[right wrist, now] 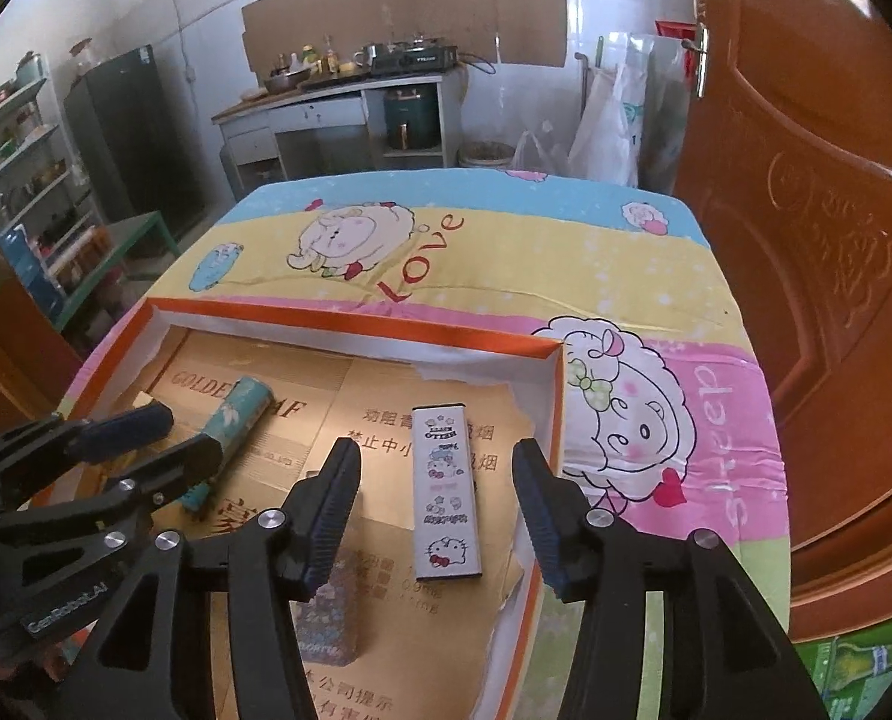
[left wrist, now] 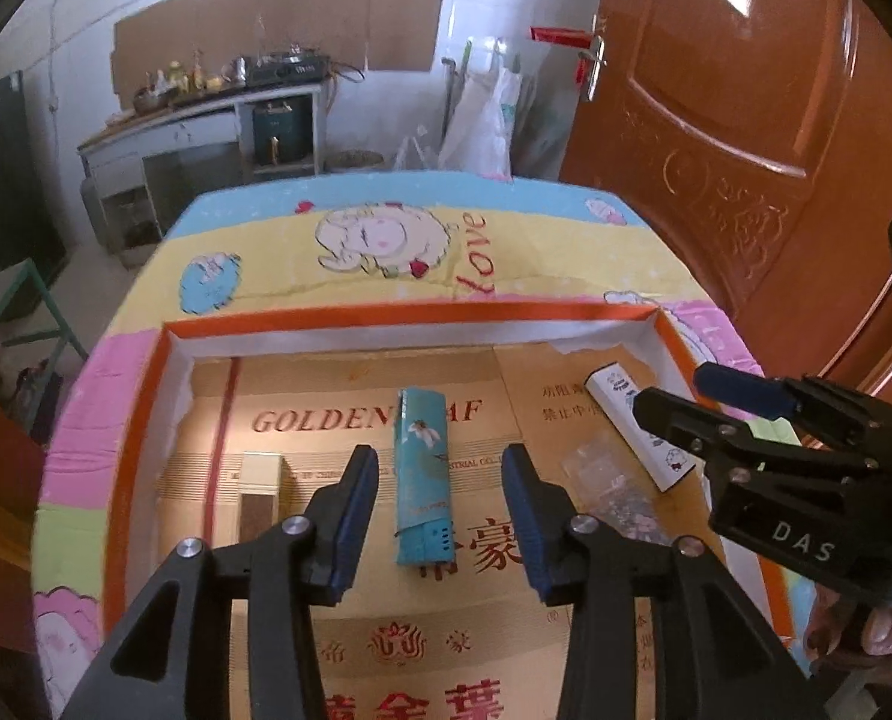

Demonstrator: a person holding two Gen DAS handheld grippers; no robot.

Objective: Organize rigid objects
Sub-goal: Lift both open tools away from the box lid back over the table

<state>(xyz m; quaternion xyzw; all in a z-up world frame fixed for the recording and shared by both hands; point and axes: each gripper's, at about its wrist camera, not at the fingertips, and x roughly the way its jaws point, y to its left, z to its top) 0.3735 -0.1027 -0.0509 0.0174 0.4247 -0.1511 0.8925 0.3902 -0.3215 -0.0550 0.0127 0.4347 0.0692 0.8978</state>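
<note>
A shallow orange-rimmed box (left wrist: pixel 398 313) lined with gold cardboard lies on a table. In it lies a teal lighter (left wrist: pixel 423 477) with a flower print; it also shows in the right wrist view (right wrist: pixel 230 429). My left gripper (left wrist: pixel 440 516) is open, its fingers either side of the teal lighter, above it. A white cartoon-print lighter (right wrist: pixel 449 489) lies lengthwise between the open fingers of my right gripper (right wrist: pixel 437 513). A glittery clear lighter (right wrist: pixel 329 612) lies under the right gripper's left finger. A cream and brown lighter (left wrist: pixel 259 495) lies at the left.
The table wears a cartoon sheep cloth (right wrist: pixel 506 252). The box's orange rim (right wrist: pixel 557 402) stands close to the right gripper's right finger. A brown door (right wrist: pixel 818 240) is at the right. A kitchen counter (right wrist: pixel 338 90) and shelves (right wrist: pixel 20 180) stand behind.
</note>
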